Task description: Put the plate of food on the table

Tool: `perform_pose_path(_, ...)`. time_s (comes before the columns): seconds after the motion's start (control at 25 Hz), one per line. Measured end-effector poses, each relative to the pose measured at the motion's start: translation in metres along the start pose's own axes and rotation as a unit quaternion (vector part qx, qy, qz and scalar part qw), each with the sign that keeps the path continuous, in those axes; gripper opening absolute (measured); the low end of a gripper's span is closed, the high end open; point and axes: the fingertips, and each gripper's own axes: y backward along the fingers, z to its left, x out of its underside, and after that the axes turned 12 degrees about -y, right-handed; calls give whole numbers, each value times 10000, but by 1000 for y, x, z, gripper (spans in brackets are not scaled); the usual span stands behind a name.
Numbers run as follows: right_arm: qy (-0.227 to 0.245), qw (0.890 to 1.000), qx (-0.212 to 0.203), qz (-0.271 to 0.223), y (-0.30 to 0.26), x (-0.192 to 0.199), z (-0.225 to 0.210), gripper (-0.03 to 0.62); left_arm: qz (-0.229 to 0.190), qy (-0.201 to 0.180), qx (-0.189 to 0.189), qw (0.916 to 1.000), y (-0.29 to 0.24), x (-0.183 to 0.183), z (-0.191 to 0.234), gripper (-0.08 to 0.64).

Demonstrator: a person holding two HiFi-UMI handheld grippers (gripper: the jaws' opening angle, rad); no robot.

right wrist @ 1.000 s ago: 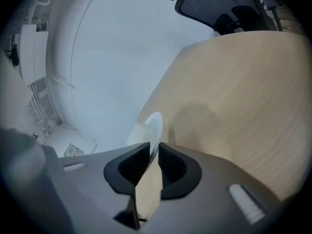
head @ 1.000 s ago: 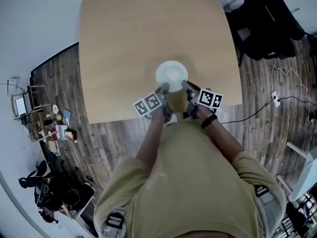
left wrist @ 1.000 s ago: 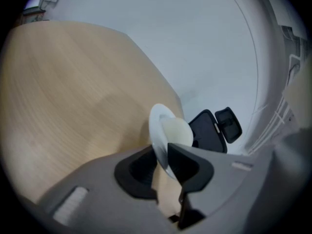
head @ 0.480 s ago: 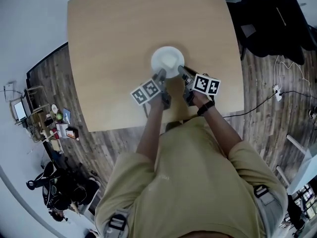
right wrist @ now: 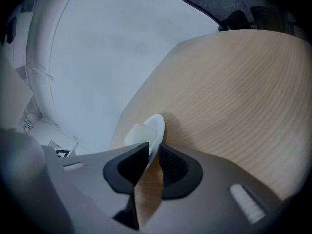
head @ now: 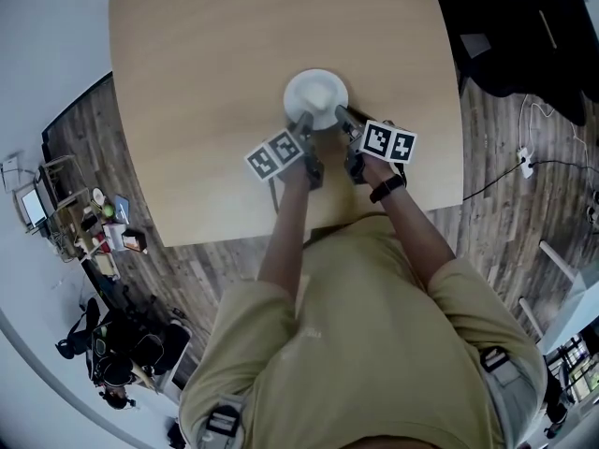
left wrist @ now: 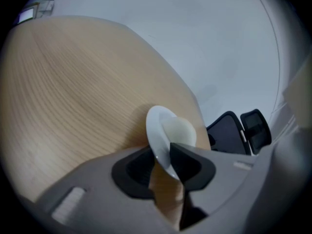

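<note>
A white plate (head: 316, 94) with a pale lump of food (left wrist: 181, 130) rests on the light wooden table (head: 187, 110), a little in from its near edge. My left gripper (head: 301, 122) is at the plate's near left rim. Its jaws are opening: the rim (left wrist: 157, 130) stands between the pads, with a gap at the left pad. My right gripper (head: 343, 117) is at the near right rim. Its jaws are opening too, but the rim (right wrist: 157, 126) still fills the narrow gap between its pads. The food (right wrist: 136, 133) lies just past that gripper's left pad.
Black office chairs (head: 524, 26) stand past the table's far right corner. A cable (head: 524, 181) runs over the wooden floor at the right. Small clutter (head: 103, 227) sits on the floor at the left. A pale wall lies beyond the table.
Both grippers and the plate have moved farther from the table's near edge, toward the middle of the table.
</note>
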Motion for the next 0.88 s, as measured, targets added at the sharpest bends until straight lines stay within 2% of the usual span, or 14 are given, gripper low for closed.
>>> perform_pose_path(0.24,113,9997,158,129,-3,-1,-5,72,65,83,-68,9999,-5,4,2,109)
perform_pose_path(0.6,524,9956,724,271,-1,1,-15,92,297,-292,-443,9982,-1,12,3,128)
perform_pose_path(0.76,825,9907,1066,174,4,-4,-19,92,295,-351,-566,9973,12,13,10,163)
perform_pose_path(0.8,918,9894,1125,88,6,-7,-20,101,269,-354,-575,9974,16,13,11,164)
perform_pose_path(0.88,1161,9857,1221,-66,13,-15,-21,161,210,-360,-580,9974,23,12,14,163)
